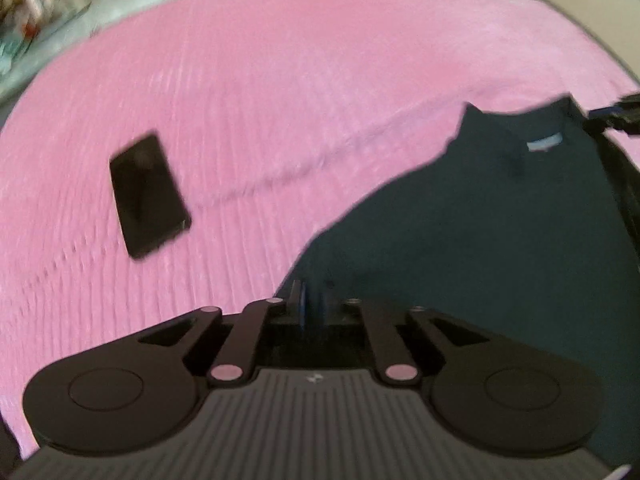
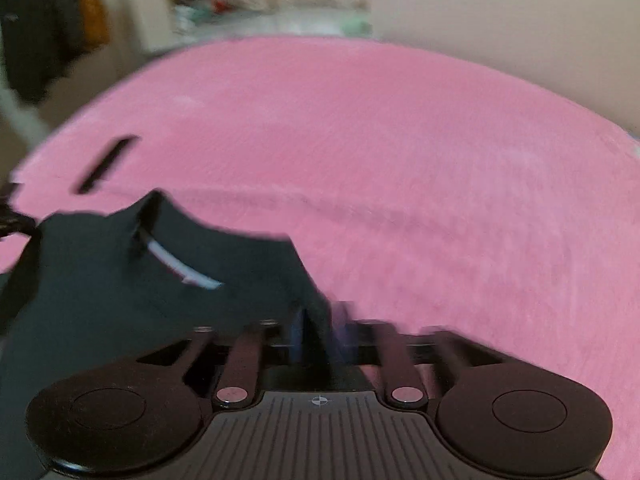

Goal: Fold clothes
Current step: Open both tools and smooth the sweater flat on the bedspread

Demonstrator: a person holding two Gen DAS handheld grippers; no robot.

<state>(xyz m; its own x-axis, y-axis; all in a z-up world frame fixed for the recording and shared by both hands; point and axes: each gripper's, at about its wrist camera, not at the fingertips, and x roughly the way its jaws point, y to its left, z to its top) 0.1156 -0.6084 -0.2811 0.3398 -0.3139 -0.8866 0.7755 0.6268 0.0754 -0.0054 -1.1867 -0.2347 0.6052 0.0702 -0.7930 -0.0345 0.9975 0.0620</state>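
No word, number or brand name can be read in either view. The dark garment point(image 1: 500, 232) carries a pale neck label point(image 1: 545, 142) inside its collar, but blur leaves it a plain light strip with no lettering to make out (the same holds in the right wrist view, where the label point(image 2: 182, 268) shows only as a white streak). The left gripper's ribbed body bears a small pale emblem point(image 1: 313, 378), too small to read. The right gripper's body bears a small round crosshair mark point(image 2: 320, 401), a circle cut in quarters, with no text beside it. The black phone's point(image 1: 149, 196) screen is dark and shows no writing.
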